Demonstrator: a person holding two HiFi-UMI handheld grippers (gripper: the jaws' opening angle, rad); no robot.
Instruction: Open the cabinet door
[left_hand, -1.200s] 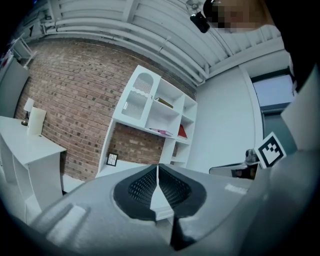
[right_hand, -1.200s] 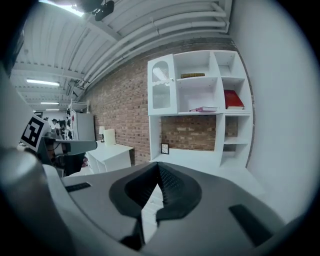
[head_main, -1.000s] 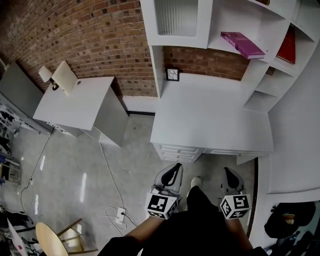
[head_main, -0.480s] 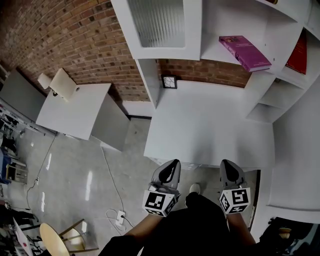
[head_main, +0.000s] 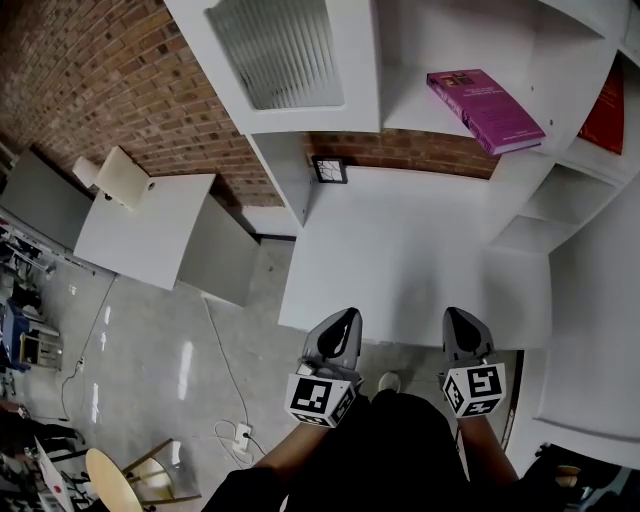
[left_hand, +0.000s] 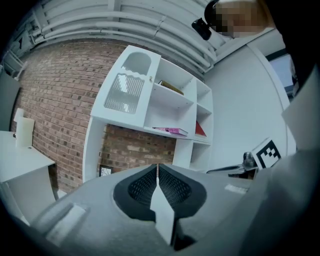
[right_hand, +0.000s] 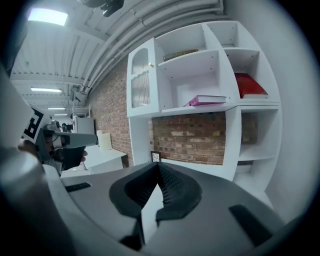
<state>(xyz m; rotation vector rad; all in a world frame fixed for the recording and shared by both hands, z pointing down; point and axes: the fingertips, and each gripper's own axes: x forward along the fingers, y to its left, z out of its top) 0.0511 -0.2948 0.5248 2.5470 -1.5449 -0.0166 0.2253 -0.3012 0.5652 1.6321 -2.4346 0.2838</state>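
At lower centre, the left gripper (head_main: 345, 318) and right gripper (head_main: 458, 316) hover side by side over the table's (head_main: 400, 250) near edge. Both have their jaws pressed together and empty. The cabinet door (head_main: 275, 50) is at upper left.

A red brick wall (head_main: 100, 70) stands behind. The glossy grey floor (head_main: 150, 350) carries a white side table (head_main: 140, 225) and a round wooden chair (head_main: 110, 480).

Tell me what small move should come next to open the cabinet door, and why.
Probably raise the left gripper toward the door and part its fingers. The door, high above the desk, looks closed; the left gripper and the right gripper sit low at the desk's near edge, shut and empty, the left one nearer the door.
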